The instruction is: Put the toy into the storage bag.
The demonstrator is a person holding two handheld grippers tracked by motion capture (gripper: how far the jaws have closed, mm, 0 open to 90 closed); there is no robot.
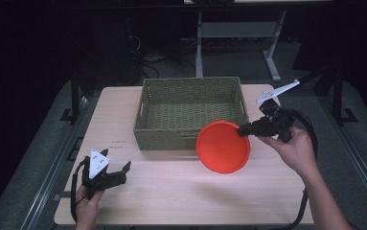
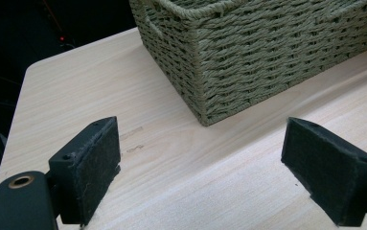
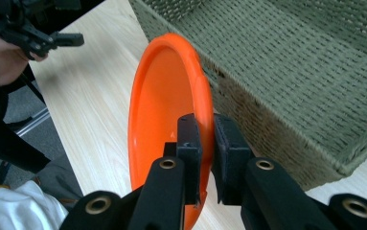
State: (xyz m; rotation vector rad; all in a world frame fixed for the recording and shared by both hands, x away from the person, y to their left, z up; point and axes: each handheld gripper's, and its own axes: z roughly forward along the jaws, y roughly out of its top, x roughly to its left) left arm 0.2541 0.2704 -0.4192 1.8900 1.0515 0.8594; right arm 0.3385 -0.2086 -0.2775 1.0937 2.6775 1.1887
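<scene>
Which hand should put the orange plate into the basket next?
The right. The right gripper already clamps the orange plate by its rim, lifted beside the woven basket. The left gripper sits far off near the table's front corner, jaws open with nothing between them.

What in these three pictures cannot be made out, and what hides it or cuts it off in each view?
- The orange plate: its lower rim is covered by the right gripper in the right gripper view.
- The woven basket: its front wall behind the plate is covered in the high view; the frame edge crops it in the left gripper view.
- The table: its near edge is cut off at the bottom of the high view.
- The room beyond: too dark.
</scene>
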